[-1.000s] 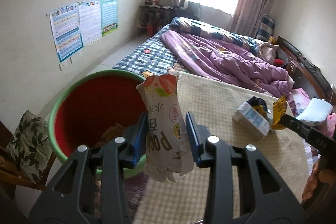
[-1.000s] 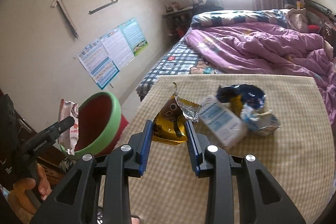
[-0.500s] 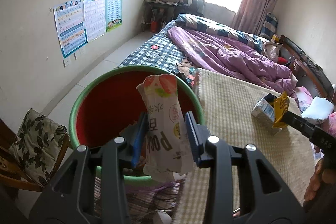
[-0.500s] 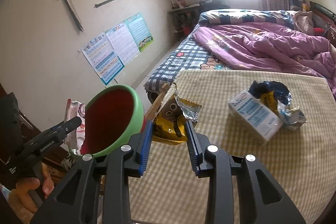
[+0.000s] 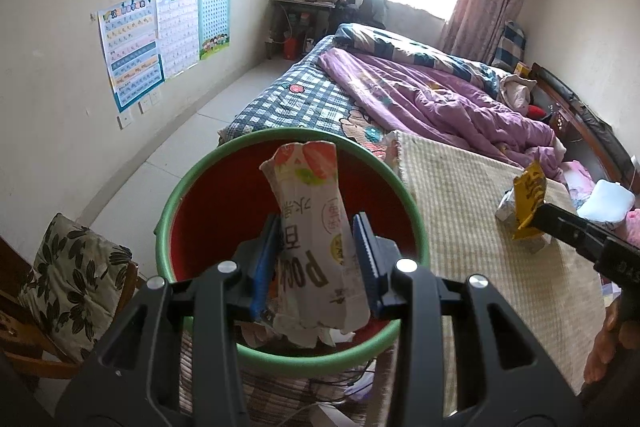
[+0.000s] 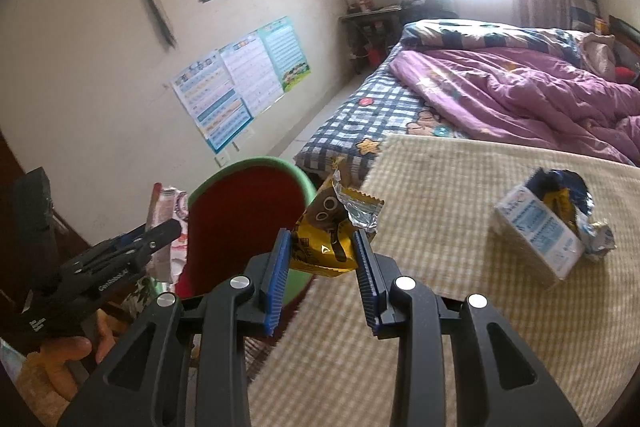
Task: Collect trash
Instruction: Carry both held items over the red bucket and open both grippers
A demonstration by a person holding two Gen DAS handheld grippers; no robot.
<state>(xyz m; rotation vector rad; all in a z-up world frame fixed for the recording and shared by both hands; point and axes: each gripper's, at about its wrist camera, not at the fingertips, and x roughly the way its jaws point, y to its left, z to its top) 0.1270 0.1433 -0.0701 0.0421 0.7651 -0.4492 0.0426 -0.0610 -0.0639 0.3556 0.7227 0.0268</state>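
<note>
Bin [image 5: 280, 359], green rim and red inside, sits left of my desk [image 5: 460, 227]. Left hand-held gripper [image 5: 316, 259] pinches a white pouch [image 5: 316, 239] above it. Right hand-held gripper [image 6: 322, 253] pinches a yellow wrapper [image 6: 332, 227] near the bin's rim. Carton [image 6: 536, 231] lies far right on the desk.

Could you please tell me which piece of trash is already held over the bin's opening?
The white pouch in the left gripper; the yellow wrapper hangs beside the bin.

A purple quilt [image 5: 432, 95] lies rumpled on the checked bedsheet [image 5: 296, 99]. Three charts [image 5: 160, 39] hang on the wall, near a floral cushion [image 5: 72, 279] on a wooden chair.
</note>
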